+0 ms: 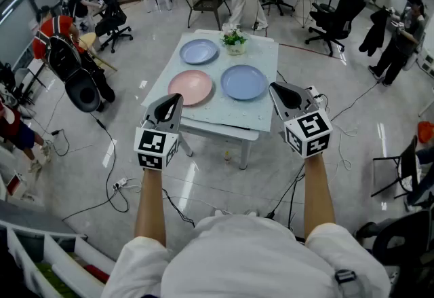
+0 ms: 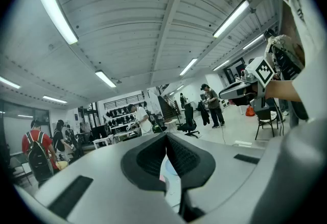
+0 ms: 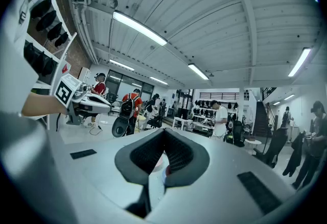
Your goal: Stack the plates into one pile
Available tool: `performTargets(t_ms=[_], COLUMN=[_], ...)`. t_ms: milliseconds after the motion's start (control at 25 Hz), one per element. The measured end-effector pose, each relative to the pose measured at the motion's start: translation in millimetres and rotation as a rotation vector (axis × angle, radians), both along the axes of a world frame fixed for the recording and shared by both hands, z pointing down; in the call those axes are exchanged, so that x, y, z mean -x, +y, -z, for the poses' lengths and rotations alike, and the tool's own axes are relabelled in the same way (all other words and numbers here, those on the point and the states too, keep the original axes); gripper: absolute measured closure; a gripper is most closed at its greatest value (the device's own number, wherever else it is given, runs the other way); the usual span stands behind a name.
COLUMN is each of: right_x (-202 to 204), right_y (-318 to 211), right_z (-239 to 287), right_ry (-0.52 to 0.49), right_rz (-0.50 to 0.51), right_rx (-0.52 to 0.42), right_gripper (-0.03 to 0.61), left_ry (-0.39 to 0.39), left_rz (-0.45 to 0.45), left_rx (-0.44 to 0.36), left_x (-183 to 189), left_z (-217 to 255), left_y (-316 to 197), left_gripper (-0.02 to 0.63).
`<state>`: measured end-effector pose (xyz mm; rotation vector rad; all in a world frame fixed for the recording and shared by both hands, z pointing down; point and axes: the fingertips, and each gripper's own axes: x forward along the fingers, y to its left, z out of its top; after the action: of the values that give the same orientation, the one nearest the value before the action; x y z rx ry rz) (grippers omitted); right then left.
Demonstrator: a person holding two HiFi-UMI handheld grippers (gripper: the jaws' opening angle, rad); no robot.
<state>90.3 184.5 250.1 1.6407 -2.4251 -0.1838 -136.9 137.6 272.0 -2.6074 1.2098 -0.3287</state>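
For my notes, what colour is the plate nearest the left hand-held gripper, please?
The plate is pink; clearest in the head view.

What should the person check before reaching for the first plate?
1. Plates all in sight: ok. The pink plate, blue plate and lilac plate lie apart on the table, none stacked.
2. Left gripper empty: ok. Its jaws are together with nothing between them.
3. Right gripper empty: ok. Its jaws are together too.
4. Jaws open to take a rim: not ok, both are shut.
5. Grippers at a plate: not ok. Both are held short of the table's near edge.
6. Potted plant clear of the lilac plate: cannot tell. It stands close beside it.
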Motion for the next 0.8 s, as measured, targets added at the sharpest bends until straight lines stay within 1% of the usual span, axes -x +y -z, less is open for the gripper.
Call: performTargets(t_ms=[240,320,480,600,800], right_x=[-14,-21,-26,-28,-33], right_y=[-5,-9,-23,-45,-102], right_z=[-10,-17,-35,-42,-47], right_ry=[-0.037,-0.049,-0.042,-0.073,-0.079], right_rz=[-0.004,0.009,0.035,0.056,0.069], right_rx=[-0.021,-0.013,0.015,0.029,0.030], right_gripper=[0.568,0.568,0.568,0.568,0.566], left_ry=[0.013,0.014,0.014,0.006,0.010], left_rz=[0.028,0.041,0.066,0.064,0.053], left_rx=[0.005,0.022,0.067,0.077,0.069], left_x=[-8,-12,-17,-22,-28], left_z=[-8,-15,-35,-42,-48], left_y=[5,4,-7,-29,-93], left_gripper=[0.595,0.595,0.595,0.595,0.595])
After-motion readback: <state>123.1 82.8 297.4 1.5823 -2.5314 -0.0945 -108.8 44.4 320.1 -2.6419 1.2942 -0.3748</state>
